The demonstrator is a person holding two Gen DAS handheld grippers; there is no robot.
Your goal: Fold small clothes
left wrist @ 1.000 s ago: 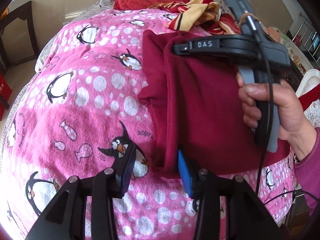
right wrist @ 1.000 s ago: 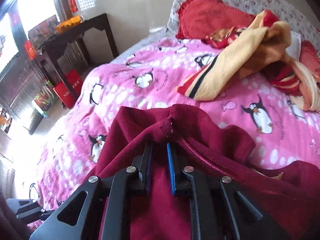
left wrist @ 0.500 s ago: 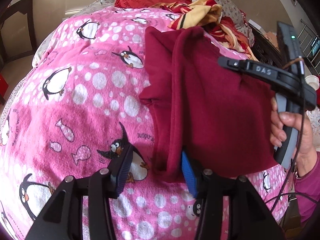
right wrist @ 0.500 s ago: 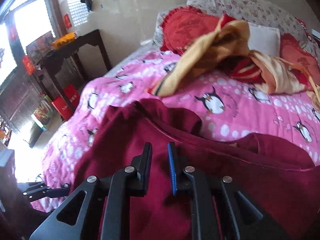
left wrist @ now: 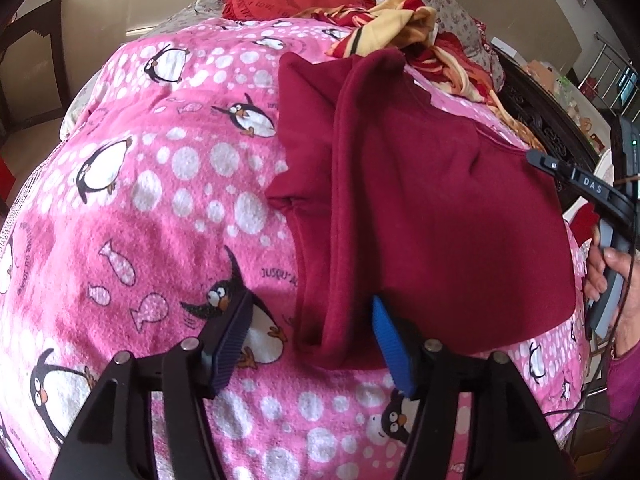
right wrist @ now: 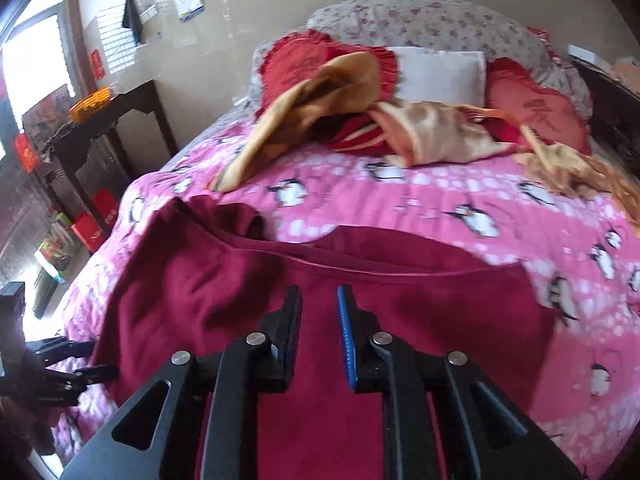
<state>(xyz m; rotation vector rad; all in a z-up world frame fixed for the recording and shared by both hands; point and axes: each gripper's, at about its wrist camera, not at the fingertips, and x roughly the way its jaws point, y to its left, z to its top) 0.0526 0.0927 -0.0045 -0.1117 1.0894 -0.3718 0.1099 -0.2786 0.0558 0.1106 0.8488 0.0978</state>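
A dark red garment (left wrist: 432,200) lies on the pink penguin blanket (left wrist: 160,200), its left part folded over lengthwise. My left gripper (left wrist: 310,340) is open and empty, its jaws either side of the garment's near left corner, just above the blanket. The right gripper's body (left wrist: 592,188) shows at the garment's right edge. In the right wrist view the right gripper (right wrist: 318,320) hovers over the garment (right wrist: 240,292) with a narrow gap between its jaws and nothing in it. The left gripper (right wrist: 76,364) shows at the far left there.
A heap of yellow and red clothes (right wrist: 360,132) lies at the head of the bed, with red cushions (right wrist: 536,112) and a white pillow (right wrist: 436,76) behind. A dark side table (right wrist: 108,120) stands left of the bed. The blanket (right wrist: 480,208) stretches beyond the garment.
The right gripper let go of the garment's edge and drew back to the right, leaving the fold lying flat. The left gripper stayed open at the near corner.
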